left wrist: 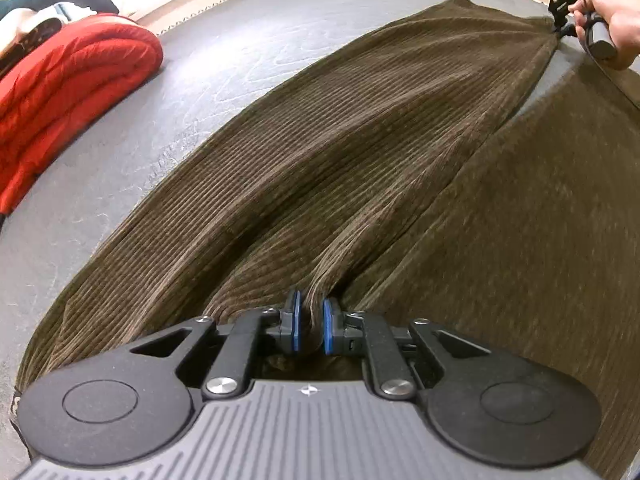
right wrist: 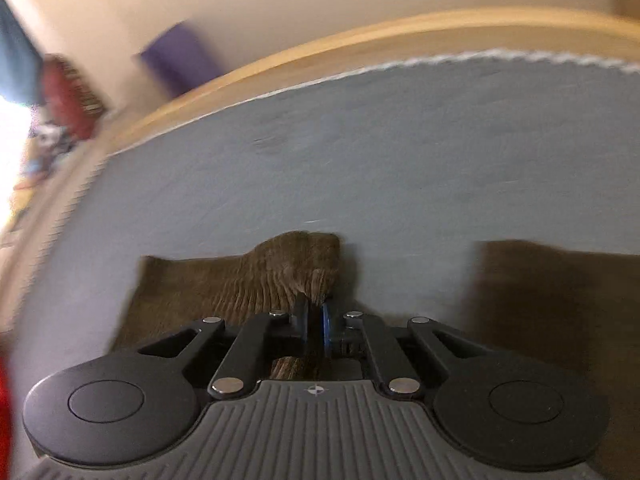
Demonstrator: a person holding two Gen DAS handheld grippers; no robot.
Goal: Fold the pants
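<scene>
Brown corduroy pants (left wrist: 328, 152) lie stretched over a grey mat (left wrist: 224, 64). My left gripper (left wrist: 311, 308) is shut on a bunched fold of the pants at the near end. My right gripper (left wrist: 558, 26) shows at the far top right, held by a hand, pinching the far edge of the same leg. In the right wrist view my right gripper (right wrist: 316, 308) is shut on a raised hem of the pants (right wrist: 280, 276), lifted off the mat (right wrist: 400, 168). A second leg (right wrist: 560, 300) lies to the right.
A folded red padded blanket (left wrist: 68, 96) lies on the mat at the left. The mat's stitched edge and a wooden border (right wrist: 360, 52) run along the far side. A purple object (right wrist: 180, 56) stands beyond it, blurred.
</scene>
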